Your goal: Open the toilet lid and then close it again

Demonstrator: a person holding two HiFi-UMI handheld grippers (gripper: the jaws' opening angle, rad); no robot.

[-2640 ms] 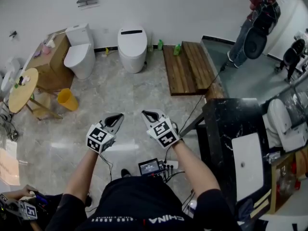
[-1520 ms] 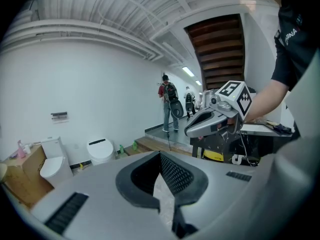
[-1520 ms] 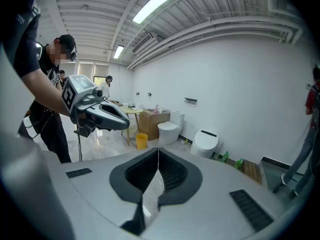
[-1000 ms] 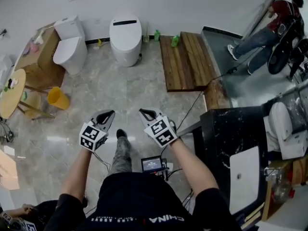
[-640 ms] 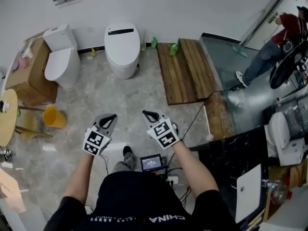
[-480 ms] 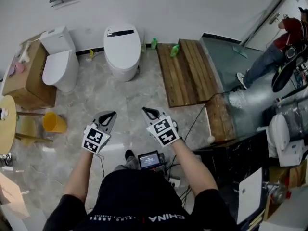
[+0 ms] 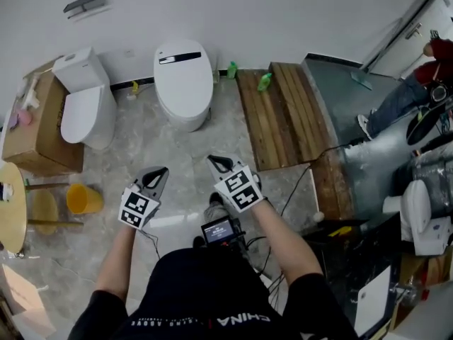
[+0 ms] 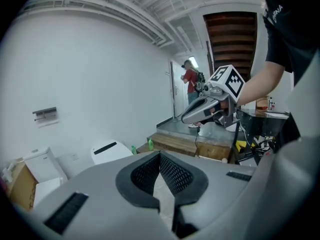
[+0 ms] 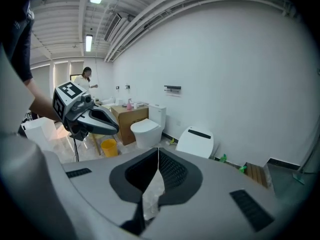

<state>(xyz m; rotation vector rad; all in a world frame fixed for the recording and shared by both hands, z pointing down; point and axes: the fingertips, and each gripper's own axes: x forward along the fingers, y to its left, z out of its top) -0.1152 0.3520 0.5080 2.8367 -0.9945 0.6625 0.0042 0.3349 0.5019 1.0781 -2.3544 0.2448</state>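
Both hand-held grippers were out ahead of me above the grey stone-patterned floor [image 7: 141, 144], and neither carried anything. My left gripper [image 7: 158, 173] had its jaws pressed together with nothing between them. My right gripper [image 7: 216, 163] was closed the same way, and equally empty. The two were side by side and apart, their noses aimed toward the white far wall [image 7: 283, 13].

The toilet [image 7: 185, 94], a white unit without a cistern, stood against that wall. It was well apart from the grippers and roughly between the lines they pointed along. Its toilet lid [image 7: 182, 73] lay flat and shut, with a black strip across the end nearest the wall. The toilet's long axis ran from the wall out into the room, its rounded front pointing nearly straight at me.

To its left stood a second toilet [image 7: 81, 115], this one with a cistern, its lid also down and its front facing out into the room. It stood just beside a cardboard box [image 7: 28, 137]. A yellow bucket [image 7: 81, 198] sat on the floor nearer me, close to a round wooden table [image 7: 10, 211]. Right of the toilet, two green bottles [image 7: 232, 69] stood near the wall end of a low wooden platform [image 7: 287, 119]. A person in a red top [image 7: 437, 52] was at the far right.
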